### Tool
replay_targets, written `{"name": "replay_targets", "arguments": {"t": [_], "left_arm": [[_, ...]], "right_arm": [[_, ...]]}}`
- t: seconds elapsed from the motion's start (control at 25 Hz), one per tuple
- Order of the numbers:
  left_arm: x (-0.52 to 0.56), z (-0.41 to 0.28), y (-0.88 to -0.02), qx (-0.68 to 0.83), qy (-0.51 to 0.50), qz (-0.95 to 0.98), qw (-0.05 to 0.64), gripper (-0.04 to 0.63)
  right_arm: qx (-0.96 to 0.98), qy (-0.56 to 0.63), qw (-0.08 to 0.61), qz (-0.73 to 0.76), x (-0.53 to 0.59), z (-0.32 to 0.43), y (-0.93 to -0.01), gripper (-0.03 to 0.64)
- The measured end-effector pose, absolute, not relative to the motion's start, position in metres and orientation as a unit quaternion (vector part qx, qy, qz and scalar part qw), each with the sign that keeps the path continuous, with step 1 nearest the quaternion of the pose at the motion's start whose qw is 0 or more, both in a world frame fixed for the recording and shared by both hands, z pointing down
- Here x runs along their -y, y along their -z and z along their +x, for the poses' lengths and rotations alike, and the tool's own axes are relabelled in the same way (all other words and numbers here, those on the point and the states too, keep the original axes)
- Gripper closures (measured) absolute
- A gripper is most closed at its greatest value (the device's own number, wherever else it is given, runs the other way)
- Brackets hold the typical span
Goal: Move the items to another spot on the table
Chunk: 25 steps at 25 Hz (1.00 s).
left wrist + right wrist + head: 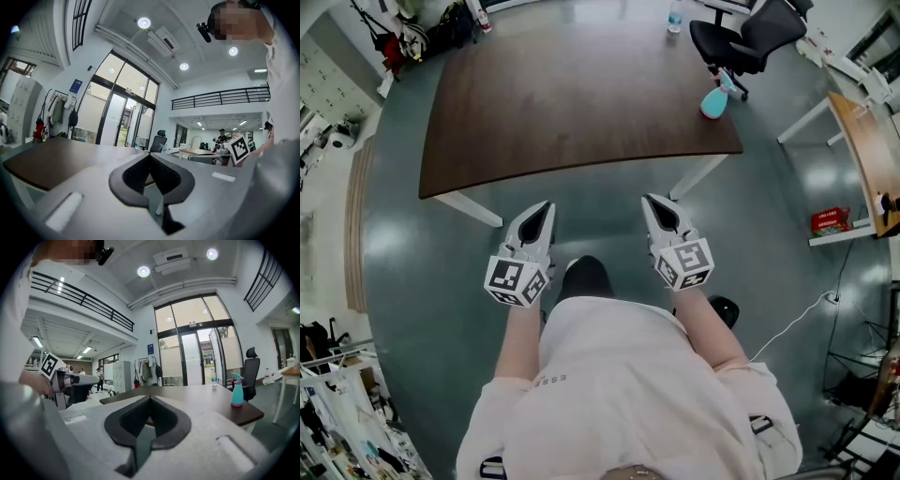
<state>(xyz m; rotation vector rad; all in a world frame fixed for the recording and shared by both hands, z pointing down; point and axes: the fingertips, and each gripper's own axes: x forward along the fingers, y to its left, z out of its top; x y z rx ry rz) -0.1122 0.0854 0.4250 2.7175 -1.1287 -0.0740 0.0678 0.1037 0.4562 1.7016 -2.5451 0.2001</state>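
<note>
A dark brown table [581, 103] stands ahead of me. A teal spray bottle [711, 101] sits at its far right corner, and a clear water bottle [675, 19] stands beyond it at the far edge. The spray bottle [236, 391] and water bottle [213, 377] also show in the right gripper view. My left gripper [546, 208] and right gripper [649, 201] hang side by side above the floor, just short of the table's near edge. Both are shut with nothing between their jaws, as the left gripper [150, 155] and right gripper [150, 397] views show.
A black office chair [745, 37] stands past the table's right end. A light wooden desk [862, 159] and a red box [832, 220] are at the right, with a white cable [797, 319] on the floor. Clothes racks stand at the left; people are far off.
</note>
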Motion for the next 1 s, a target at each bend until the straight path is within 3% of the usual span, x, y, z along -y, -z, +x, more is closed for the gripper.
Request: {"name": "replay_targets", "arguments": {"t": [0.6,1.0], "left_arm": [[-0.008,0.007,-0.438,0.266,-0.009,0.956,0.123,0.583],[0.105,0.142,-0.432,0.17,-0.009,0.976,0.134,0.583]], "right_arm": [[0.741,-0.117,0.026,0.661,-0.079,0.179,-0.482,0.624],[0.68,-0.124,0.038,0.722,0.004,0.292,-0.47,0.624]]}}
